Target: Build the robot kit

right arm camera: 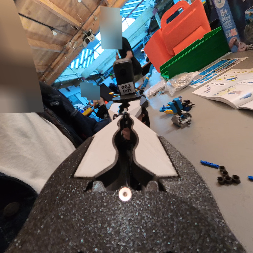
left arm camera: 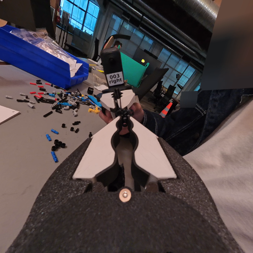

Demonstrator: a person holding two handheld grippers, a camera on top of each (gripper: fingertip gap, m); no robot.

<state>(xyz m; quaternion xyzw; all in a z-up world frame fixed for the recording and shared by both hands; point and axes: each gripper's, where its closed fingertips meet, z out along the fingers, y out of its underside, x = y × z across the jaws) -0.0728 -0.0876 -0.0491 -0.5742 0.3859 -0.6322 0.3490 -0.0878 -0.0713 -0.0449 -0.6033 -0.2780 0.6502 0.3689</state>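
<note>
You're holding both grippers tip to tip above the table (left arm camera: 27,157). Left gripper (left arm camera: 124,120) and right gripper (right arm camera: 125,116) are both pinching nearly closed on one small black assembly (left arm camera: 123,113), raised between them.

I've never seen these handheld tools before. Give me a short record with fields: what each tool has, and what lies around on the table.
left tool: shut on small black assembly, raised above the table
right tool: shut on the same small black assembly, tip to tip with the left one
table: grey
left side: loose building pieces in black, blue, red and grey; blue bin with plastic bags
right side: partly built blue model, open instruction booklet, black cross-shaped piece
</note>
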